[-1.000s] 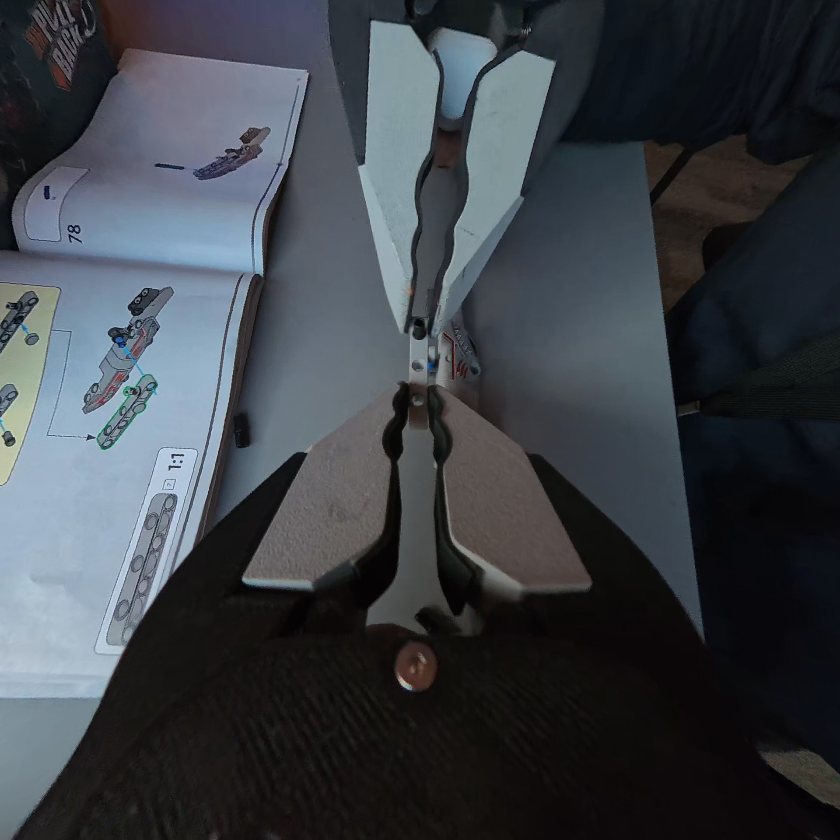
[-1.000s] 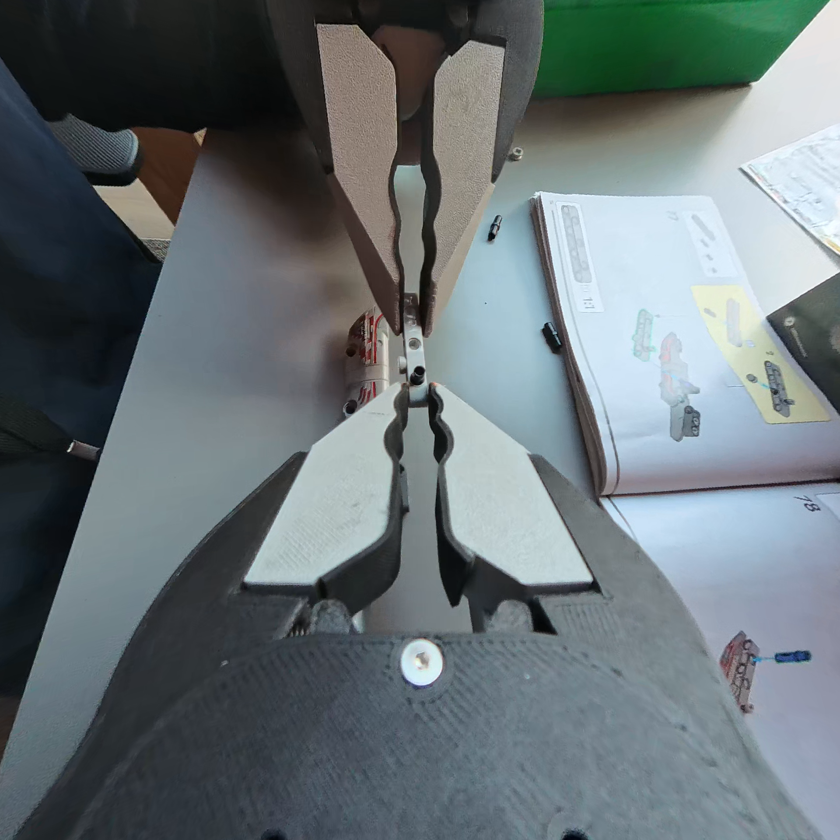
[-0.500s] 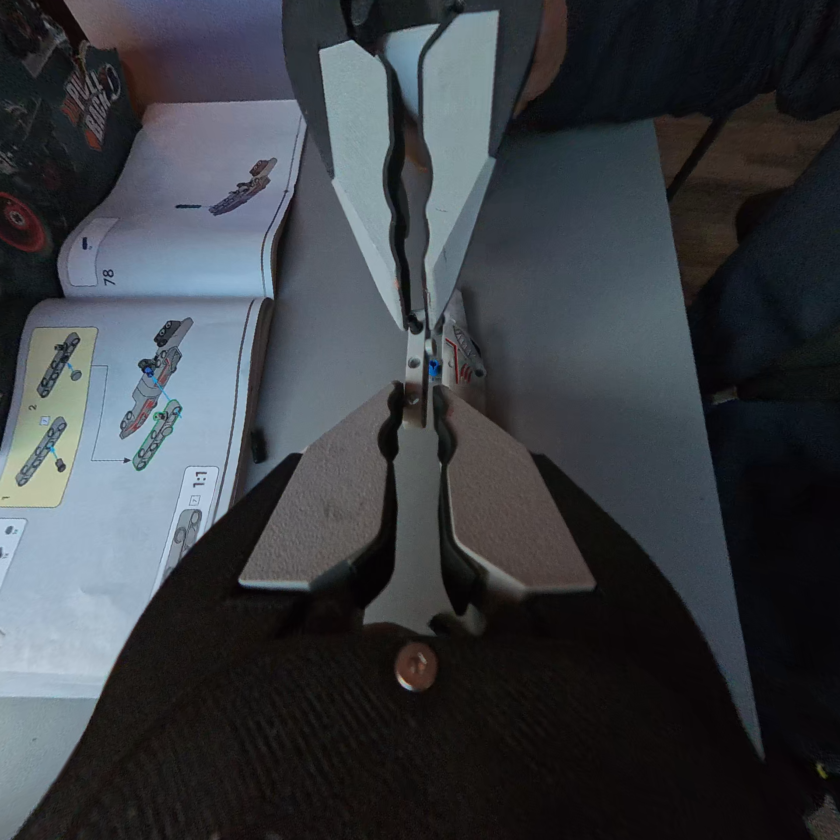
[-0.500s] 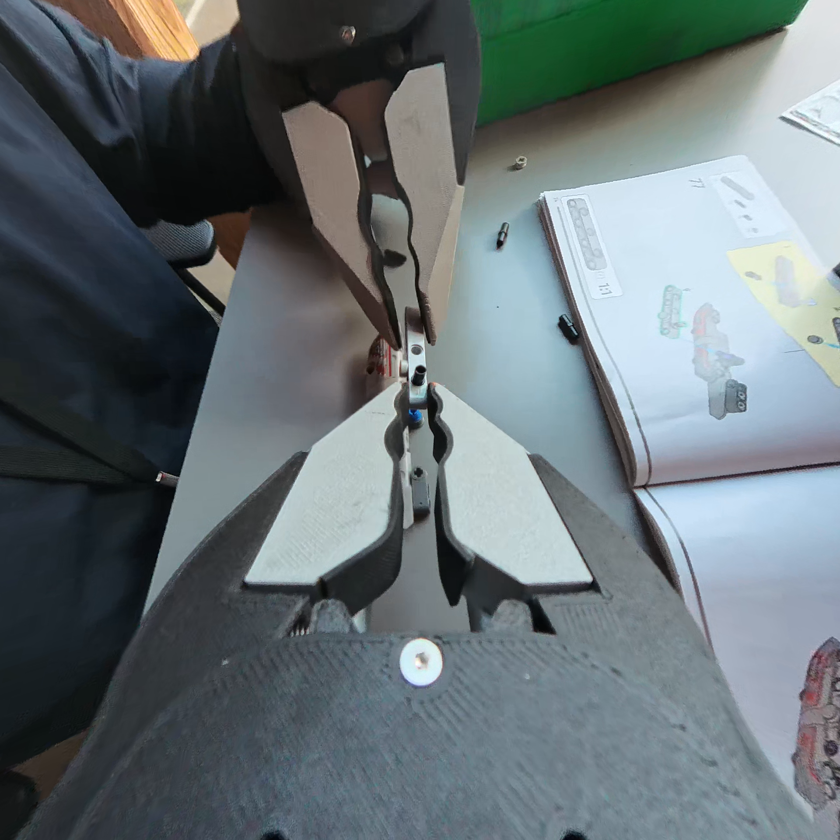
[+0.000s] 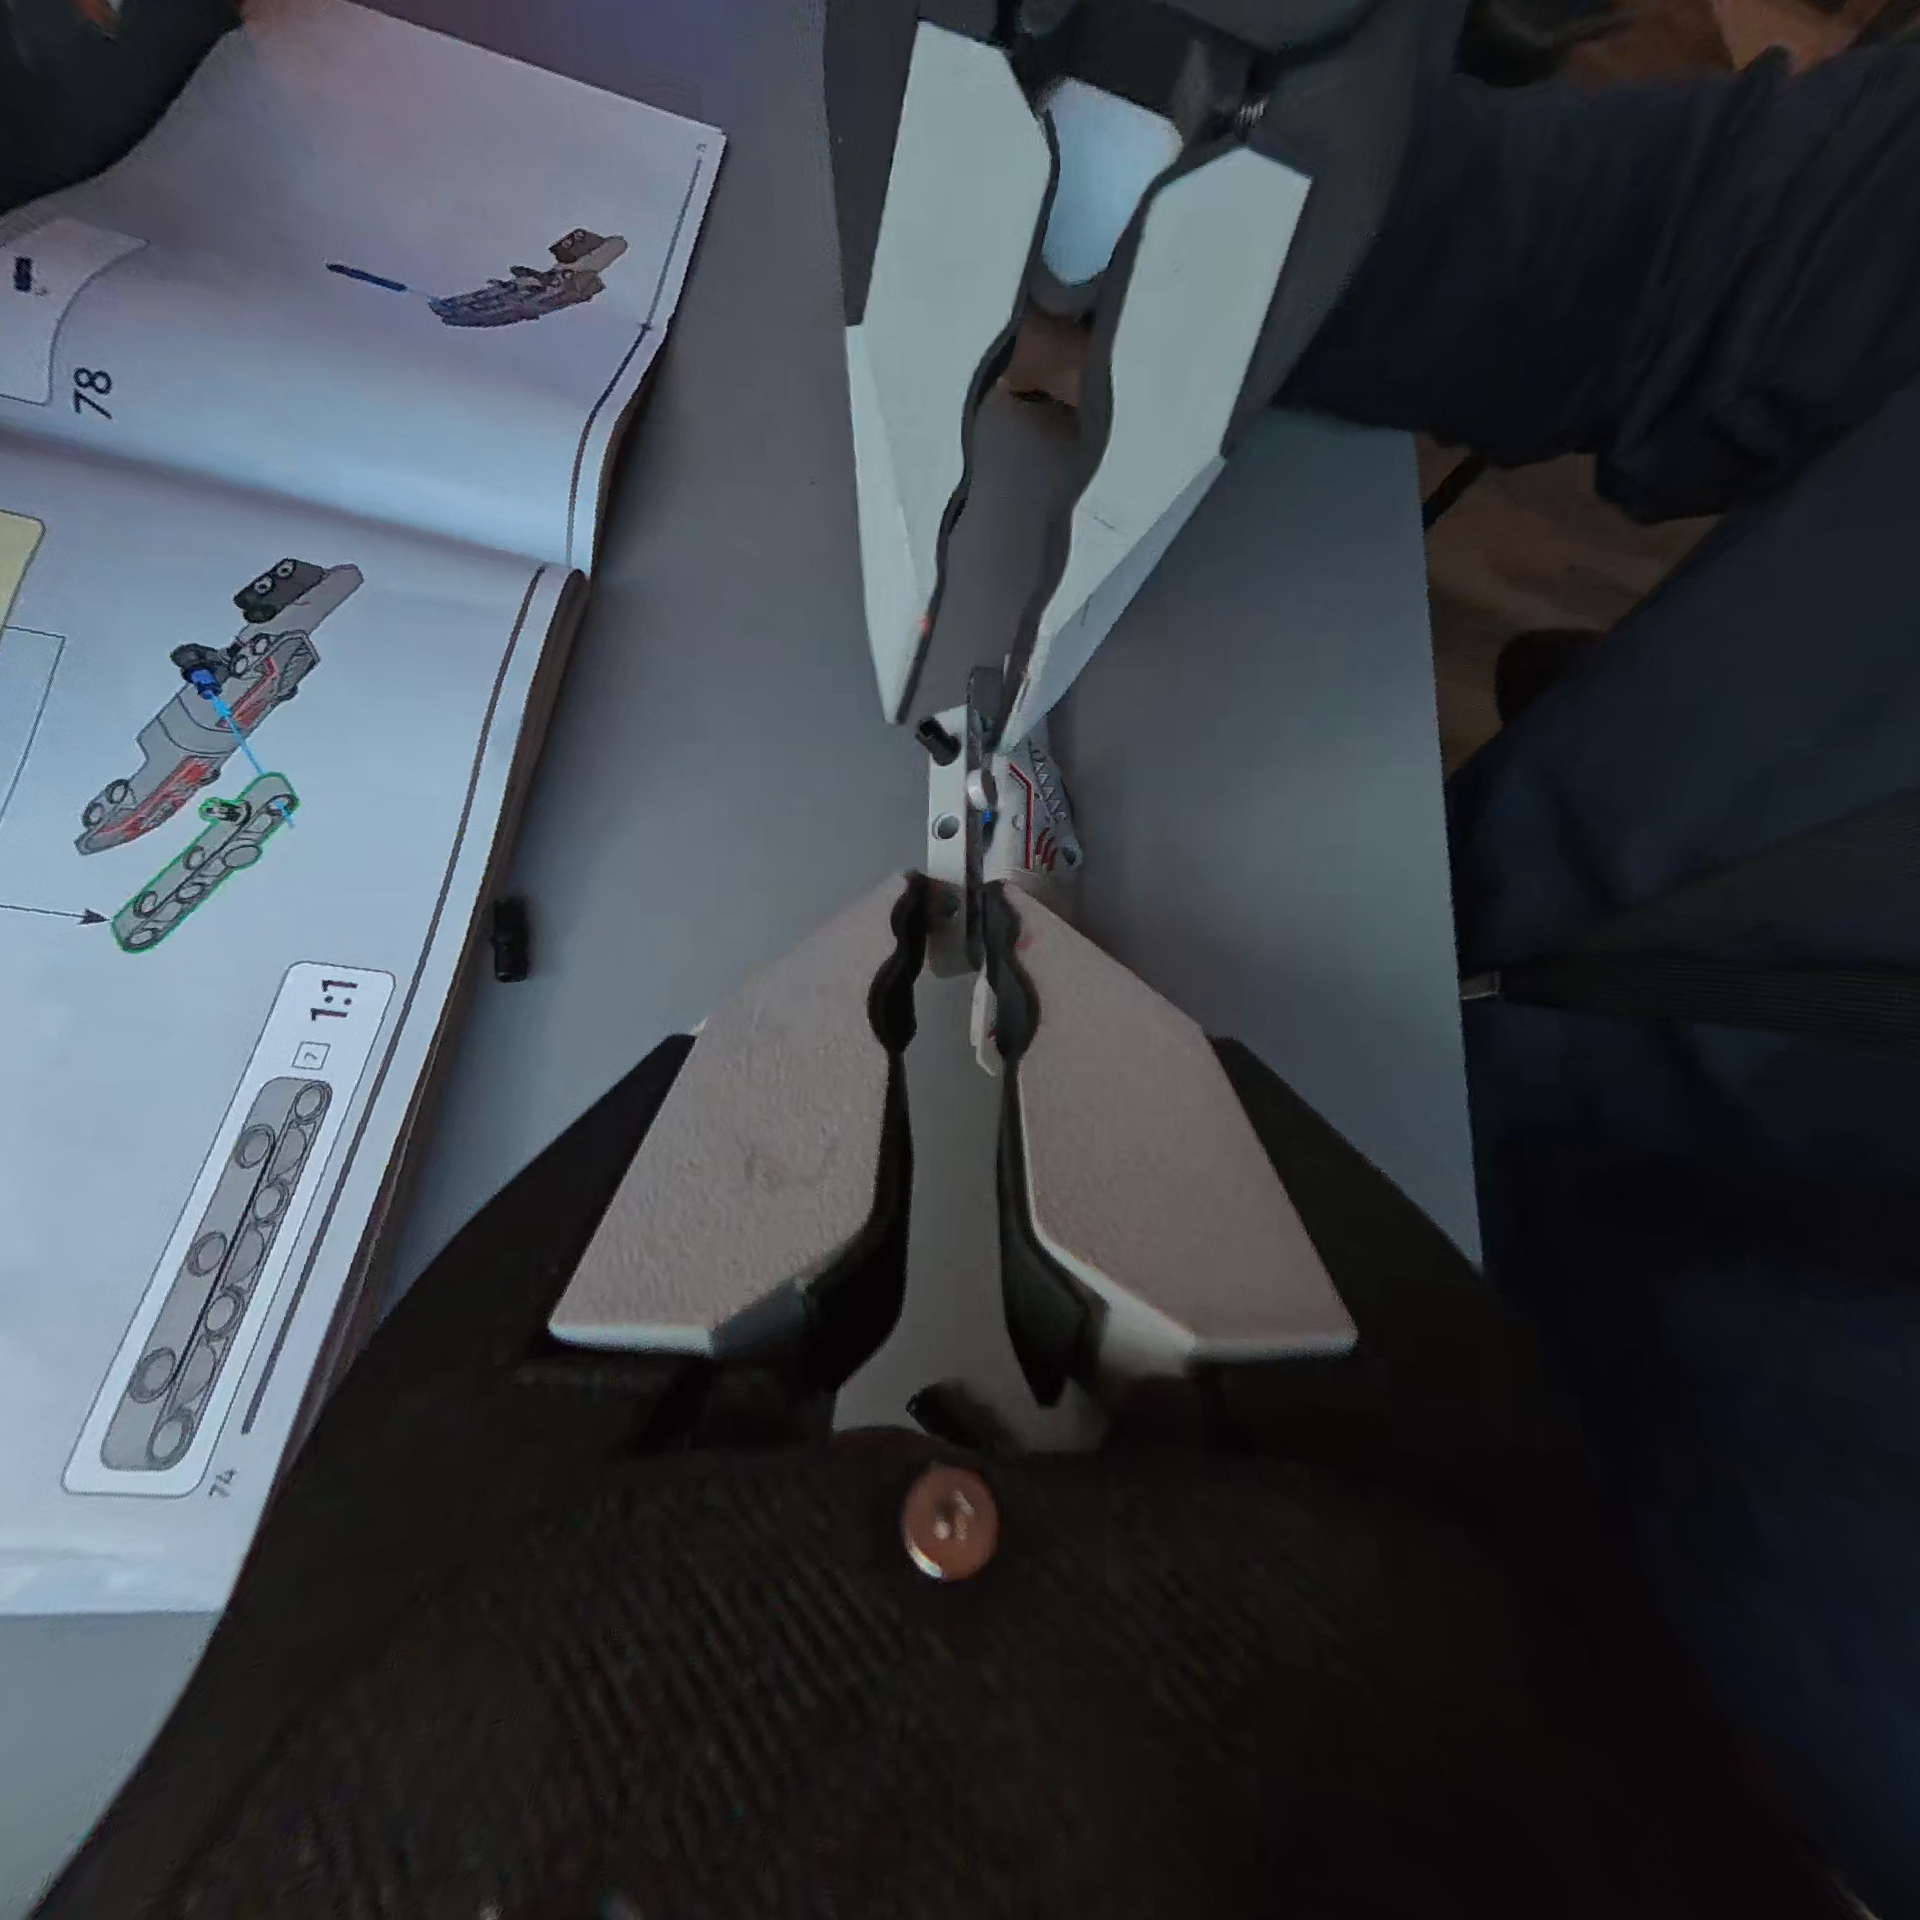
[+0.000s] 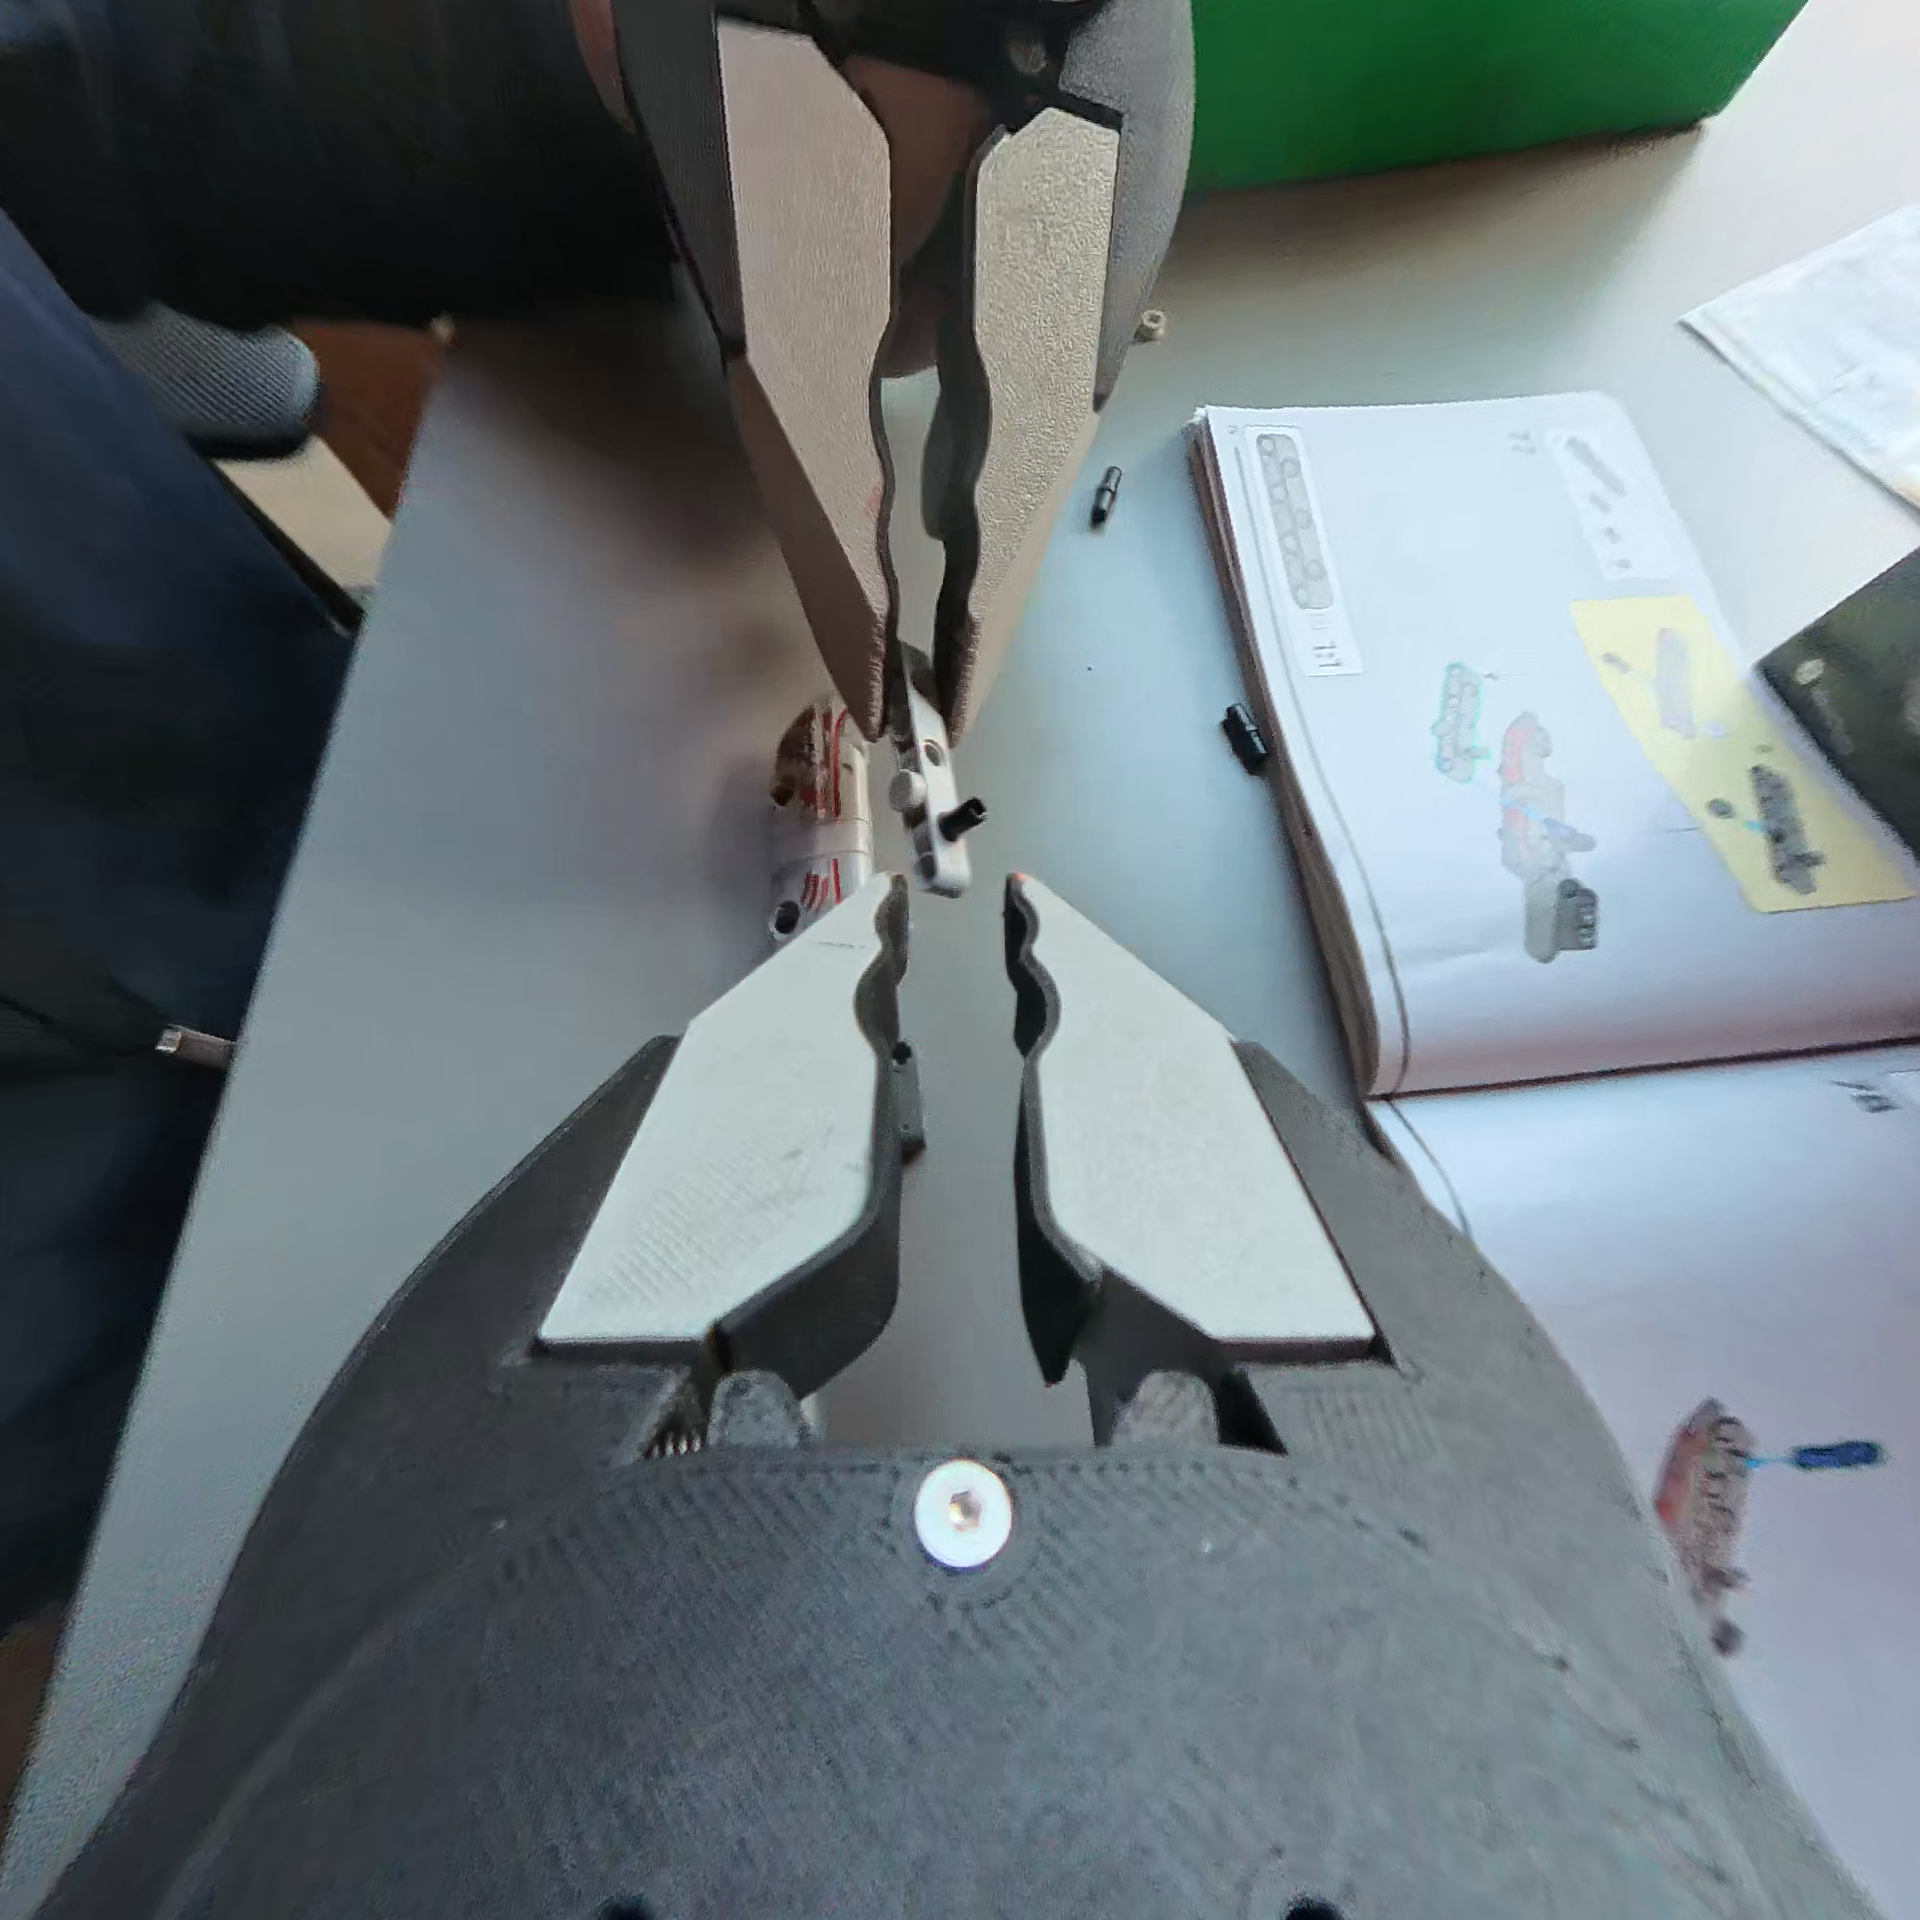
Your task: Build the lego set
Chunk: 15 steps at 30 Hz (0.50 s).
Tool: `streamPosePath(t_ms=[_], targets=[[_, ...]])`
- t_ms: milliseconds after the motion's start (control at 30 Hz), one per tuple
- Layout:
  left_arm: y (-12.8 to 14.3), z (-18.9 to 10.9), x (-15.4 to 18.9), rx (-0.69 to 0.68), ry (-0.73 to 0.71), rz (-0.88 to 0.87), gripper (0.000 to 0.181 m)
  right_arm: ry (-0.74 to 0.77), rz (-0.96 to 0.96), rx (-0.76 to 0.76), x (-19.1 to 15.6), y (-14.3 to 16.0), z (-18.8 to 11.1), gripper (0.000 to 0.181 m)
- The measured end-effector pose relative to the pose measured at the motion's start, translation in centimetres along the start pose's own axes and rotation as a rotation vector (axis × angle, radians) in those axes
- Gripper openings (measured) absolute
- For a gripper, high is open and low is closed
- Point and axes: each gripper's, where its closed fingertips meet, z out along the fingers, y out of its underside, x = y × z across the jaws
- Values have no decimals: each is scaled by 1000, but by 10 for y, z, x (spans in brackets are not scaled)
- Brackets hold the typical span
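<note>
Currently left gripper [image 5: 951, 899] is clamped on the grey lego beam [image 6: 932, 795], above the counter [image 6: 582, 644]. Right gripper [image 6: 954, 883] is parted, empty. Risk: single pinch point, so the beam pivots or its black pin [image 6: 964, 816] snags.

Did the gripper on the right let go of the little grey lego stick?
Yes. The right gripper has opened and drawn back toward the camera, off the grey beam, judged against the loose black pin beside the booklet. The left gripper still holds it.
</note>
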Motion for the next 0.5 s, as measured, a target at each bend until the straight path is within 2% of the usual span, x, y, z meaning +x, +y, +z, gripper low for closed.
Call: streamPosePath(t_ms=[33, 300, 500], targets=[[0, 1, 3, 1, 23, -14, 7, 30, -43, -16, 0, 1, 1, 16], [-3, -1, 10, 33, 113, -92, 7, 118, -227, -73, -6, 4, 6, 6], [-2, 0, 10, 25, 116, -93, 7, 91, -196, -85, -8, 6, 7, 5]])
